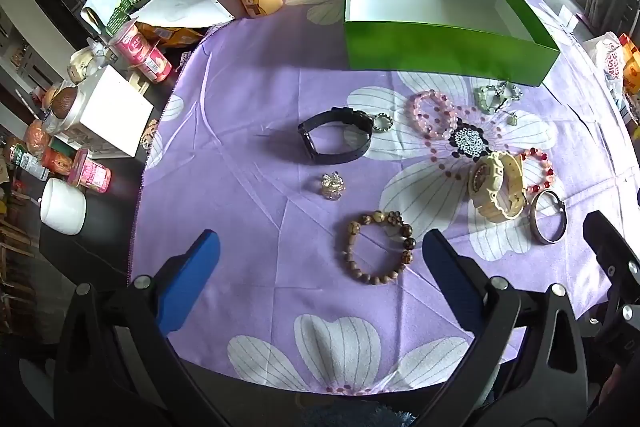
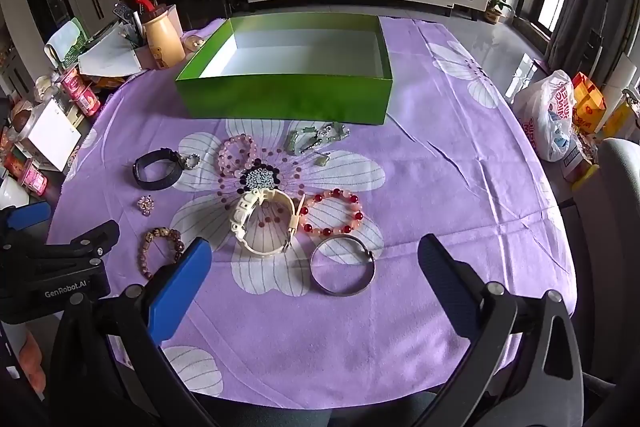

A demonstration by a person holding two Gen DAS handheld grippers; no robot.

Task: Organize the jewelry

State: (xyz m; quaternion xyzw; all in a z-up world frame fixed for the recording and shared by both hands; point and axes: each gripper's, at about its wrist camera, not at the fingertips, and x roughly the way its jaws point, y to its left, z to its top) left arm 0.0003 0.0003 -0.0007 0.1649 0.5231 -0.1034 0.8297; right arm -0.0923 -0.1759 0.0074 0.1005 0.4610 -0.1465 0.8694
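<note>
Nothing is packed yet: the green box (image 2: pixel 286 99) stands empty. Both grippers' jaws gape wide, holding nothing. Likely next: the right gripper (image 2: pixel 312 265) closes on the silver bangle (image 2: pixel 343 265) near the box.

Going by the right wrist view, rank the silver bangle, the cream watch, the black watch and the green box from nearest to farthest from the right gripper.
1. Silver bangle, just ahead, between the fingers.
2. Cream watch, ahead, slightly left.
3. Black watch, far left.
4. Green box, at the back, open and empty.

The right gripper is open.
</note>
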